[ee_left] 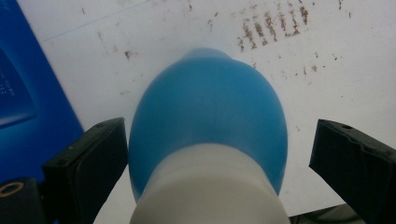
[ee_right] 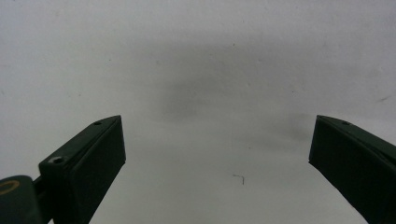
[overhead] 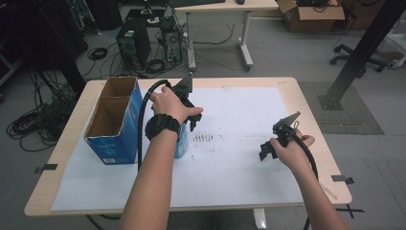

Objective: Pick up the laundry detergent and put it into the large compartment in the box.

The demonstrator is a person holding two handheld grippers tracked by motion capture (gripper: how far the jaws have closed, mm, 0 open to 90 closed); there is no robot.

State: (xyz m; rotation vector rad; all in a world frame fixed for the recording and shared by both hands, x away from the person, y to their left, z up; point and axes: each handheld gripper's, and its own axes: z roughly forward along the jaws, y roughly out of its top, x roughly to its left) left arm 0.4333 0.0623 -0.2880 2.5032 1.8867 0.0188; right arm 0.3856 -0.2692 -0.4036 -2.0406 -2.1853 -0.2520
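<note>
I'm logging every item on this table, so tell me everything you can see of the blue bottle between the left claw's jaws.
The blue bottle looks like translucent blue plastic, rounded and bulbous, with a wide white band or cap at the end nearest the camera. It sits on the white paper sheet, just right of the blue cardboard box. The left claw is open around it; its jaws flank it, the left-hand one close or touching.

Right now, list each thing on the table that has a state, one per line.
Left tongs: open, straddling the bottle, not gripping.
Right tongs: open, empty, above bare white paper.
Blue bottle: upright, white cap on.
Blue cardboard box: upright, top open; contents can't be seen.
</note>
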